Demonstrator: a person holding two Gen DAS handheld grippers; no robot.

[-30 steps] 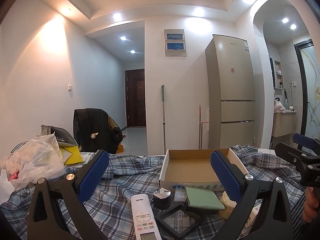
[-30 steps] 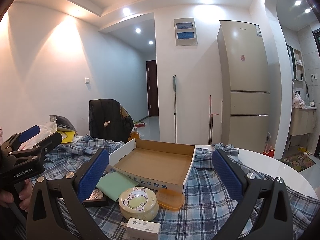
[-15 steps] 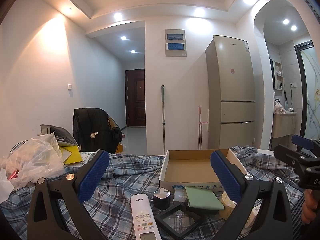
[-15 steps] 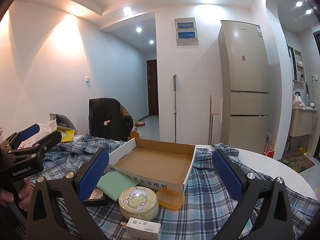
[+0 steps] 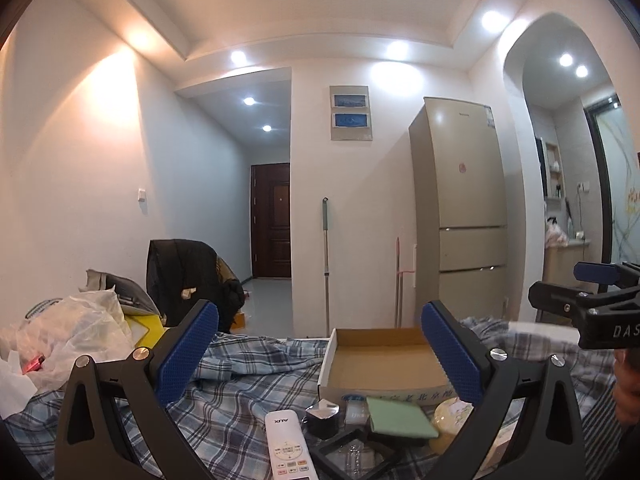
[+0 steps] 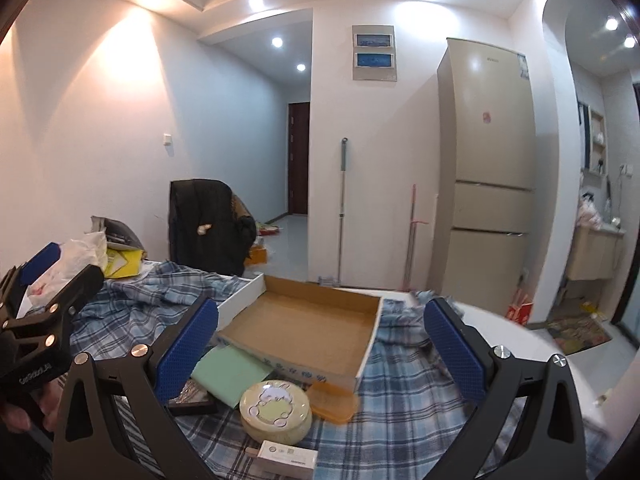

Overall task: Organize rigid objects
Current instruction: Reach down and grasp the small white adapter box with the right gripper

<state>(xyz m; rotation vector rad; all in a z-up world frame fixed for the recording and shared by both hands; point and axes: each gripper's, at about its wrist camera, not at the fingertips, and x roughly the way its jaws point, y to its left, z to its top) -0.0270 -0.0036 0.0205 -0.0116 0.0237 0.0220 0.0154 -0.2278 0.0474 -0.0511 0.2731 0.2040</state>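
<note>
Several rigid things wait just in front of the empty cardboard box [image 5: 384, 360], none inside it yet. From left to right in the left wrist view: the white remote [image 5: 289, 446] at 6 o'clock, its long axis pointing away toward 12; the small black box [image 5: 322, 416]; the green pad [image 5: 400, 420]. The left gripper [image 5: 320, 356] has wide fingers, holding nothing. In the right wrist view the round tin [image 6: 276, 408] lies at 6 o'clock and the orange lid [image 6: 334, 398] just beside it. The right gripper [image 6: 320, 354] is also wide and empty, and seems nearer to the tin.
</note>
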